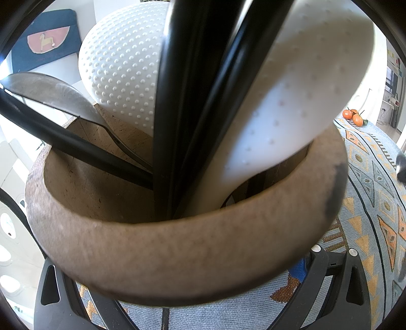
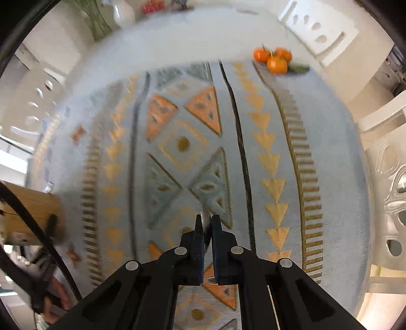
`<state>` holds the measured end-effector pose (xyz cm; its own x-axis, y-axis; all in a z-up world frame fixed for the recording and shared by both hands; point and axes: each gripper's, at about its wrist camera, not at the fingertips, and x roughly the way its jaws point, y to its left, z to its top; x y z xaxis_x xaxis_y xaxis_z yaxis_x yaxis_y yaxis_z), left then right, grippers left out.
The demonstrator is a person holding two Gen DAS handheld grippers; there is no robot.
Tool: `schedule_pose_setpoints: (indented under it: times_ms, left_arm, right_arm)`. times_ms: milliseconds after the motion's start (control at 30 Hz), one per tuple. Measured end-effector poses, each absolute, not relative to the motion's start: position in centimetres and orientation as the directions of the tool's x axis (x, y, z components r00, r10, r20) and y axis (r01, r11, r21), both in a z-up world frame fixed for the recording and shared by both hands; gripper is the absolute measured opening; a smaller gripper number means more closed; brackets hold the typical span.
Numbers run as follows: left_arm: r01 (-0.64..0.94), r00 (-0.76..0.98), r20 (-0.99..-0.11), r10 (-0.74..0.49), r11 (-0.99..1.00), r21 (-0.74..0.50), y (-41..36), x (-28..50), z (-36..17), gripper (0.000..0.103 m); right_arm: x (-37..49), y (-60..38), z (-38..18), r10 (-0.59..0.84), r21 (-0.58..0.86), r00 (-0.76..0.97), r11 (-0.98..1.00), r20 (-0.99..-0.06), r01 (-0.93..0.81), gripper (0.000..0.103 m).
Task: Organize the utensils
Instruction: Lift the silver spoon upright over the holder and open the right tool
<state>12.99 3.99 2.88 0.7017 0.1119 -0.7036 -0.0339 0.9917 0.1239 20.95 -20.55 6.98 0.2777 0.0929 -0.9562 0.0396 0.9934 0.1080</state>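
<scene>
A round wooden utensil holder (image 1: pixel 177 253) fills the left wrist view. My left gripper (image 1: pixel 182 261) straddles it, one finger on each side of its wall, shut on it. Inside stand two white dotted rice paddles (image 1: pixel 121 66), black handles (image 1: pixel 182 101) and a metal spoon (image 1: pixel 50 88). In the right wrist view my right gripper (image 2: pixel 206 219) points down over the patterned tablecloth (image 2: pixel 182 144). Its jaws are almost together on a thin silver utensil (image 2: pixel 206 223), seen edge-on. The holder (image 2: pixel 30 205) shows at the far left there.
Three oranges (image 2: pixel 275 59) lie at the table's far right edge. White cut-out chairs (image 2: pixel 395 203) surround the round table. A white vase (image 2: pixel 124 12) stands at the far side. A blue cushion (image 1: pixel 48 40) lies beyond the holder.
</scene>
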Motion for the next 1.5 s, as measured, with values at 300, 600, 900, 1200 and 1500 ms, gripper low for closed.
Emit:
schedule_pose_setpoints:
  times_ms: [300, 600, 900, 1200, 1500]
  left_arm:
    - [-0.034, 0.702, -0.703, 0.112, 0.992, 0.123, 4.0, 13.0, 2.8, 0.102]
    - [-0.034, 0.702, -0.703, 0.111, 0.992, 0.122, 4.0, 13.0, 2.8, 0.102]
    - [-0.035, 0.702, -0.703, 0.111, 0.992, 0.121, 4.0, 13.0, 2.8, 0.101]
    - [-0.035, 0.706, -0.7, 0.107, 0.993, 0.116, 3.9, 12.9, 2.8, 0.101]
    - [-0.036, 0.707, -0.699, 0.106, 0.993, 0.114, 4.1, 12.8, 2.7, 0.101]
  right_arm:
    - [20.3, -17.5, 16.8, 0.132, 0.146, 0.545, 0.989, -0.828, -0.018, 0.005]
    - [18.4, -11.6, 30.7, 0.288, 0.231, 0.807, 0.954, -0.516, -0.193, 0.005]
    - [16.3, -4.2, 34.8, 0.481, 0.253, 0.797, 0.875, -0.365, -0.412, 0.005]
    - [16.5, 0.5, 31.1, 0.477, 0.154, 0.76, 0.875, -0.441, -0.46, 0.005]
    - [16.1, 1.8, 28.8, 0.456, 0.094, 0.75, 0.876, -0.478, -0.473, 0.005]
